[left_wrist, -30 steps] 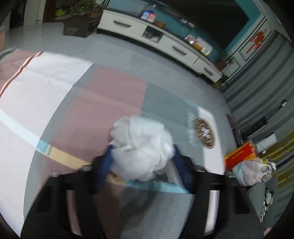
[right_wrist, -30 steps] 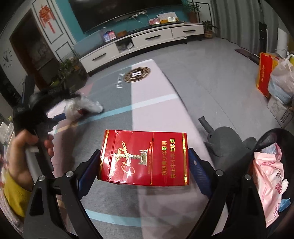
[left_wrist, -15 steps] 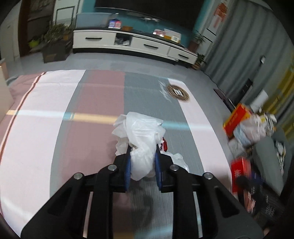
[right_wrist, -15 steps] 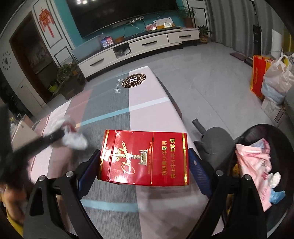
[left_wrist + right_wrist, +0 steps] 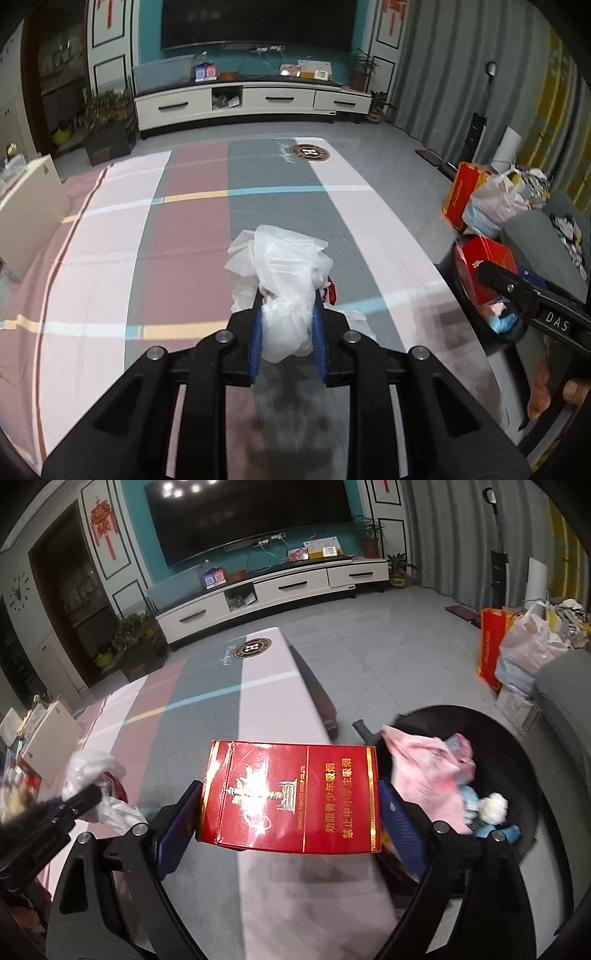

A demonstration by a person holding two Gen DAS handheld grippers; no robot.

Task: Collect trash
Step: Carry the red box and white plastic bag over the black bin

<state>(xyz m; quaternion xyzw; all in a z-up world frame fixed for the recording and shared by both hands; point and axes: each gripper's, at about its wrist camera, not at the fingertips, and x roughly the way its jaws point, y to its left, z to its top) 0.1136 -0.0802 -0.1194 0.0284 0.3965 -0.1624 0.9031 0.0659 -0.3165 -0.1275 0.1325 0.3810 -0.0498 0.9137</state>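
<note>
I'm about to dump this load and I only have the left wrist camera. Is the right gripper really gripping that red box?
Observer: Yes. The right gripper is shut on the red box, with blue pads against its two short sides.
Operator: Where's the bin from there?
Observer: The black bin sits just right of the box, which looks to be mostly over the striped cloth.
Operator: What's in the bin?
Observer: A crumpled pink item and a white fluffy ball. Bare dark wall shows behind them.
</note>
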